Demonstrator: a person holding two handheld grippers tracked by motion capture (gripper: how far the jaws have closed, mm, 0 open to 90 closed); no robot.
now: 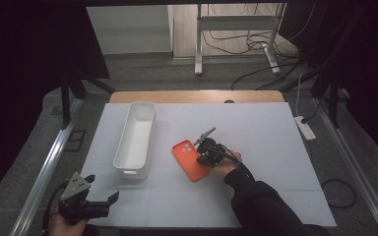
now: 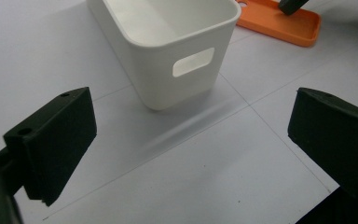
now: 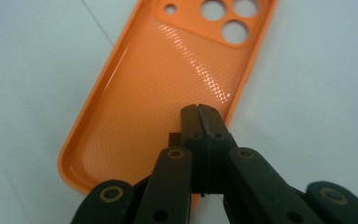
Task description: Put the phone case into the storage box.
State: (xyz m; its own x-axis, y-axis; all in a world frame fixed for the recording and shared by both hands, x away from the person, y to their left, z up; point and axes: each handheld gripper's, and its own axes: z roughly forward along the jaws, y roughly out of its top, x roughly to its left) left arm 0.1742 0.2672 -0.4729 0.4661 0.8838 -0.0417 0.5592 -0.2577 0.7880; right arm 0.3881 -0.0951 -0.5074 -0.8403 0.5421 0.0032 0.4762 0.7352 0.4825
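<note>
A white bin (image 1: 136,139) (long, open-topped) lies on the white table (image 1: 275,147).

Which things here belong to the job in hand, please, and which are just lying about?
In the job: orange phone case, right gripper shut over it, white bin, left gripper open near the bin.
Lying about: power strip, floor cables.

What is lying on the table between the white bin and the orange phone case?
Nothing: in the high view only a bare strip of the white table mat separates the white bin from the orange phone case.
</note>
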